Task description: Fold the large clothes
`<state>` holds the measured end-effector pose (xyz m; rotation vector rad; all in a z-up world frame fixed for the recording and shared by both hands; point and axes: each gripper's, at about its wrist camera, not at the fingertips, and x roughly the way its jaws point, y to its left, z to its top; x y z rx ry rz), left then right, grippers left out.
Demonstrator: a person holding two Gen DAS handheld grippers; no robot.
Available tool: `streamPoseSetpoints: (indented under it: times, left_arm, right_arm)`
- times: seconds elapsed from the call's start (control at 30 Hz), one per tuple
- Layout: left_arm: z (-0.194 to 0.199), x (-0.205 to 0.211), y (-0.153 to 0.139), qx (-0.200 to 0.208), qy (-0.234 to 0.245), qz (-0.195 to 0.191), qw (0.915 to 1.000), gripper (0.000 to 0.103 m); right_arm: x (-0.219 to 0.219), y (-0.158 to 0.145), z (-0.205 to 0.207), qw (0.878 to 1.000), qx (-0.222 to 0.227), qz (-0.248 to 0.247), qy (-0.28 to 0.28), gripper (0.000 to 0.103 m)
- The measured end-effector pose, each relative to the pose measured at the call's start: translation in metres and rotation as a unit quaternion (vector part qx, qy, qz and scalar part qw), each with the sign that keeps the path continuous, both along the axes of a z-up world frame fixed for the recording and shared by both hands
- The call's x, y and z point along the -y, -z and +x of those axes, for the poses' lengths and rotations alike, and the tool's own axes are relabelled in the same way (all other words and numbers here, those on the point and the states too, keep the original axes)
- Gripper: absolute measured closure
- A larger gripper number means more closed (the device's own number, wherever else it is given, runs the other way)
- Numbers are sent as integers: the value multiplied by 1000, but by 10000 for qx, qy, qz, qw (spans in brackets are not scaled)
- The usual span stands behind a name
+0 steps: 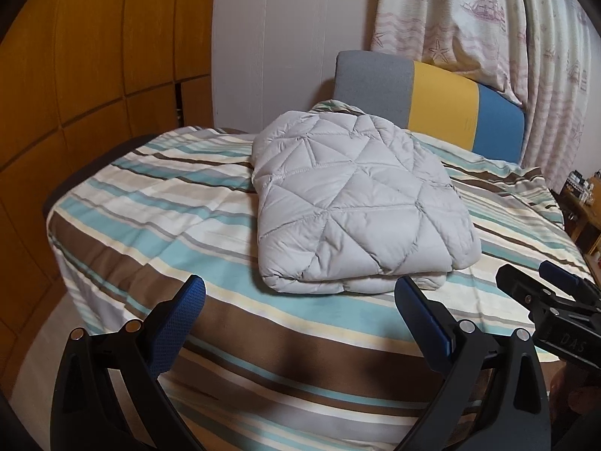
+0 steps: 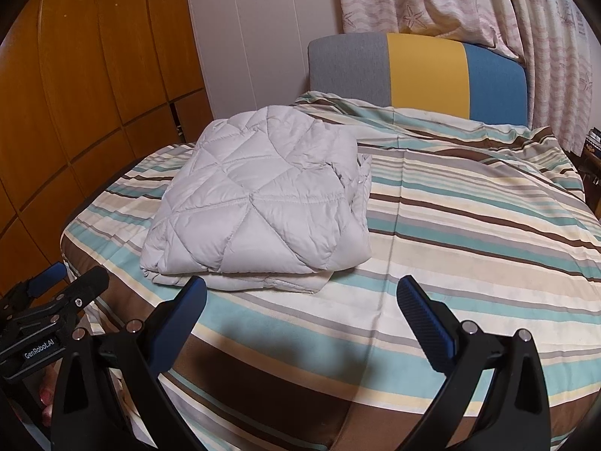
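A light grey quilted jacket (image 1: 357, 203) lies folded into a thick rectangular bundle on the striped bed sheet (image 1: 150, 225); it also shows in the right wrist view (image 2: 259, 210). My left gripper (image 1: 300, 293) is open and empty, held just in front of the bundle's near edge. My right gripper (image 2: 302, 295) is open and empty, in front of the bundle's near right corner. Each gripper shows at the edge of the other's view: the right gripper (image 1: 544, 278) and the left gripper (image 2: 71, 278).
The bed has a grey, yellow and blue headboard (image 1: 432, 101) at the far end. Wooden wardrobe doors (image 1: 94, 75) stand to the left. Patterned curtains (image 1: 488, 18) hang at the back right. A wooden shelf (image 1: 586, 203) stands right of the bed.
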<state>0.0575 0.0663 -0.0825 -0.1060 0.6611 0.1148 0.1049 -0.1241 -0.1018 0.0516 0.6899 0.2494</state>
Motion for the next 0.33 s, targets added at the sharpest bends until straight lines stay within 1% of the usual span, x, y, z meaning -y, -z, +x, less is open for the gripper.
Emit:
streamPoseSetpoints:
  times: [0.1,0.23,0.33]
  left_arm:
    - [4,0,2,-64,-36,21,10000,3]
    - [18,-4,13,-387,-33,-8,9992,3]
    - [31,-10,24,-591,-90,2,9982,3]
  right_arm:
    - [0,3,4,10000,-51,-16,5,2]
    - [1,10,12,9998,-174,-26,42,2]
    - [8,19,23,9993,-362,37,127,2]
